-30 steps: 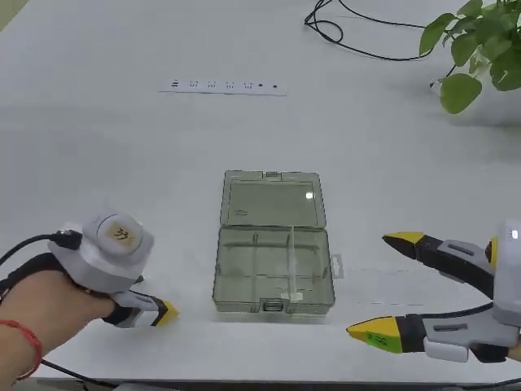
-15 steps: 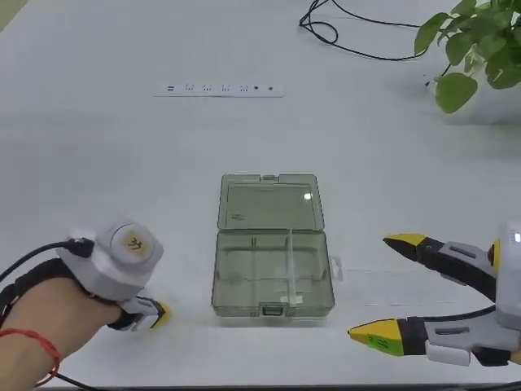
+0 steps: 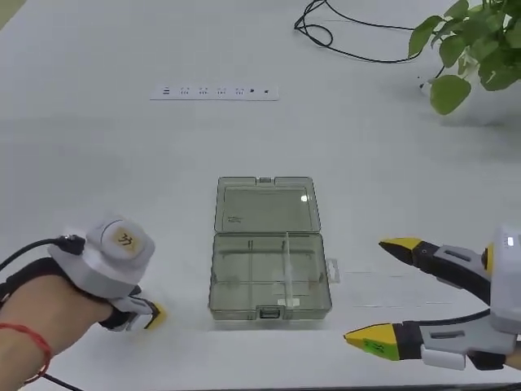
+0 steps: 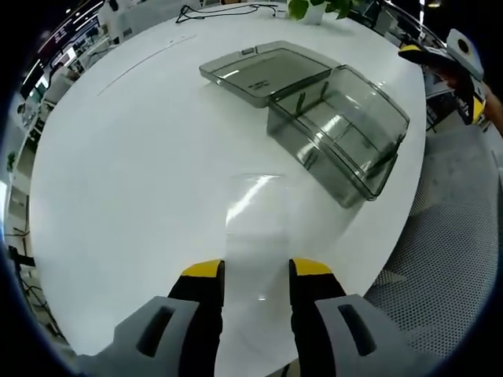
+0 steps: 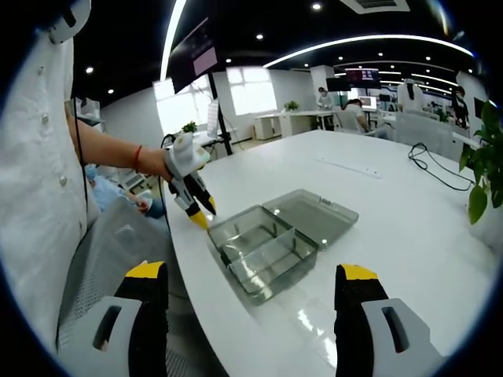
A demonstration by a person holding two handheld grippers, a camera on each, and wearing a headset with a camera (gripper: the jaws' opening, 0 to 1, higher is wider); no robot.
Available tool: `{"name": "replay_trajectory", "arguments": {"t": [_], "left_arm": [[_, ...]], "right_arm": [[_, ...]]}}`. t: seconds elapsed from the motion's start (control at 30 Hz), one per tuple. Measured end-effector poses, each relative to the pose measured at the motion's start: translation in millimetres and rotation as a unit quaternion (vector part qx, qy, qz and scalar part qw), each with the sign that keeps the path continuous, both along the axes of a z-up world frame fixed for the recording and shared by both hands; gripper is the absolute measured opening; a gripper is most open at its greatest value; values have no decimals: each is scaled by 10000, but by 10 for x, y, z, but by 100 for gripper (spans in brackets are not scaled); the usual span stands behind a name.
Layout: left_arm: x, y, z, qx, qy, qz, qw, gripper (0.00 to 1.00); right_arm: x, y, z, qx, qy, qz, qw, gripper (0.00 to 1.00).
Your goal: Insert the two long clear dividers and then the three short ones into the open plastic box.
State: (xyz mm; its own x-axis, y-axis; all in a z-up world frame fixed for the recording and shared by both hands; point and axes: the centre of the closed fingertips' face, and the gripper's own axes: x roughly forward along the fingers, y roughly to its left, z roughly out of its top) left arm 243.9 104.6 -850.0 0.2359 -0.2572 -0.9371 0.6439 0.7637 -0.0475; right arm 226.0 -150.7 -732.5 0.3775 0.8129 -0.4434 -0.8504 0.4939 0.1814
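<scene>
Box (image 3: 236, 308) open at mid-tabletop (image 3: 98, 179), my fingers to either side.
Its lid lies flat behind it, and one clear divider (image 3: 288, 273) stands inside, right of centre, running front to back. My left fingers (image 3: 155, 313) sit low near the front edge, left of the box and apart from it. They are narrowly parted, with a second divider (image 4: 256, 228) lying flat between them; I cannot tell whether they pinch it. My right fingers (image 3: 399, 244), right of the box, are spread wide and grasp nothing.

No legible text — mark atop left gripper (image 3: 153, 313) blurred
</scene>
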Motion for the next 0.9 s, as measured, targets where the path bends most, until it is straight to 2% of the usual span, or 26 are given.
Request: {"name": "replay_trajectory", "arguments": {"t": [0.33,0.57,0.9], "left_arm": [[-39,-46,47,-261,31,233,9994,30],[-39,-37,89,-460,-11,445,9979,30],[-1,-73,283,-957,-218,881,9913,30]], "right_arm": [[-12,18,-10,-43,7,28,10000,88],[-16,55,-3,-77,18,78,9999,88],[-3,123,37,-119,0,184,9998,88]]}}
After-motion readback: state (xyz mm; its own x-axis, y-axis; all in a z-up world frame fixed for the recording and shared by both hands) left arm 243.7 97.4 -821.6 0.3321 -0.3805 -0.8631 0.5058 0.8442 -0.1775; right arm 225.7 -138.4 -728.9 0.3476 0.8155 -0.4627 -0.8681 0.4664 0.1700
